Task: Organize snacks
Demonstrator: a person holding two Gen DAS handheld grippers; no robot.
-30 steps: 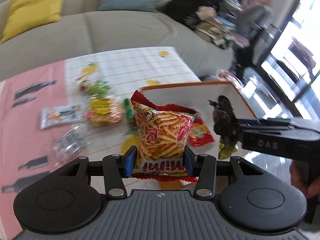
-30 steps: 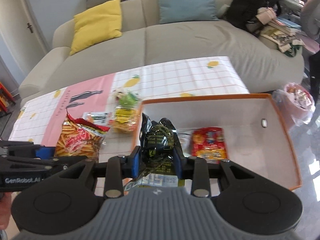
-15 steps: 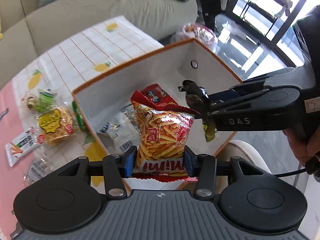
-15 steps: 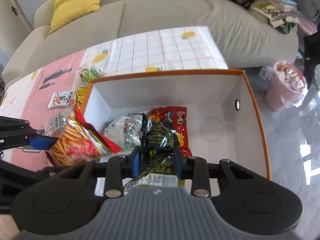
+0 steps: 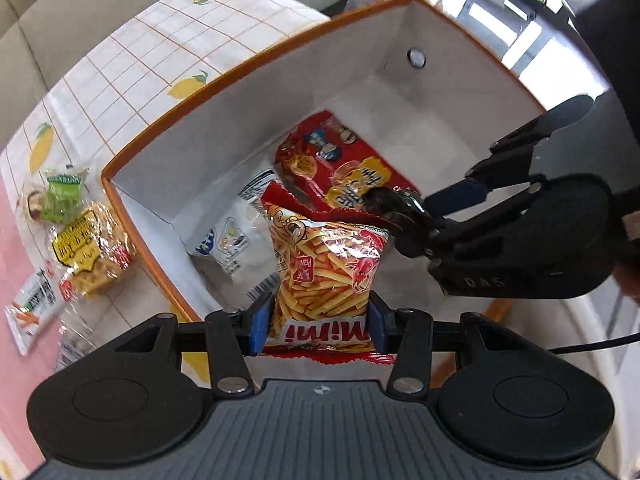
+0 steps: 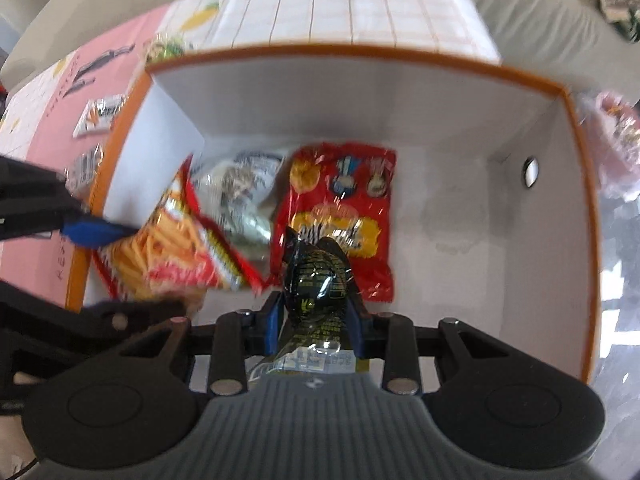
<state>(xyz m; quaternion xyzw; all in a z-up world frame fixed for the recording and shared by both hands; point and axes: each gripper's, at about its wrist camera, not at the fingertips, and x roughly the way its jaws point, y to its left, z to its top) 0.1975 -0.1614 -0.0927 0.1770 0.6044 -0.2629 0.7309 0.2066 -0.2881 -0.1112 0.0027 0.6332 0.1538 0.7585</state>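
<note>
Now both claws point down into the white box (image 6: 568, 96) with the orange rim. The left claw (image 5: 320, 320) is squeezed shut on the fries bag (image 5: 326, 272); the right claw (image 6: 316, 316) is squeezed shut on a small black packet (image 6: 318, 284). Lower each one, then let go. The empty floor is on the right side, past the red bag (image 6: 340, 216). Keep the two claws from bumping together, and stay off the walls.

Beige sofa (image 5: 60, 12) behind table. Checked lemon-print cloth (image 5: 168, 40) next to pink cloth (image 6: 52, 128). Pink bin w/ bag (image 6: 616, 128) on glossy floor (image 5: 536, 32), right of table.
</note>
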